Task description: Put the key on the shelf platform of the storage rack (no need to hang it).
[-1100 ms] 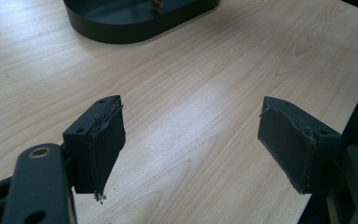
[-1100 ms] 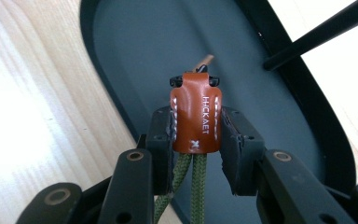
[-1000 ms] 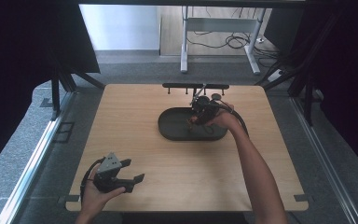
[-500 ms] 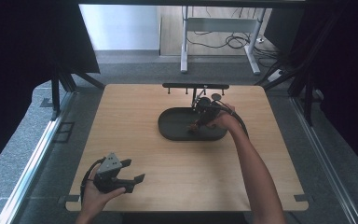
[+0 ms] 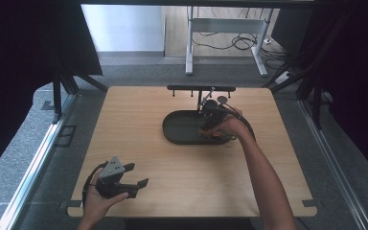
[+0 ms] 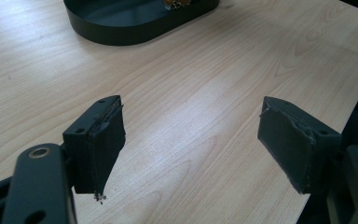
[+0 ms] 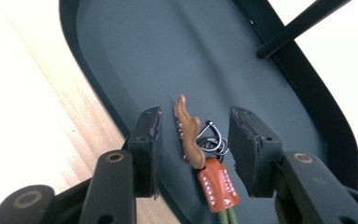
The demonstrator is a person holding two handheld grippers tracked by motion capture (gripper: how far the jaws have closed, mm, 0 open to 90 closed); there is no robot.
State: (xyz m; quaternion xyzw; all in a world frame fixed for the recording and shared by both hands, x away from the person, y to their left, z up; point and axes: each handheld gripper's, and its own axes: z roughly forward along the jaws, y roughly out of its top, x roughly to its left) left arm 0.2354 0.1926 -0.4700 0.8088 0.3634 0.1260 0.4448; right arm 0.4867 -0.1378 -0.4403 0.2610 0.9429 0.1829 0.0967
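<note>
While the right gripper (image 7: pixel 193 149) hangs over the dark tray (image 7: pixel 121 56), its jaws have just been opening | keychain (image 7: pixel 191 140) lies between them in the tray, unpressed | left gripper (image 6: pixel 191 140) jaws wide apart over bare table (image 6: pixel 191 84)

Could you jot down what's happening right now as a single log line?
right gripper: jaws just opening, brown leather keychain lying free between them | dark oval tray: holds keychain | left gripper: open, empty

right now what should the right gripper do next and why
Probably lift straight up out of the tray. The right gripper has just been opening its jaws, and the keychain lies on the tray floor between them with a gap to each pad, so it looks released. A straight lift should avoid dragging the rings. The left gripper rests open, apart from the tray.
</note>
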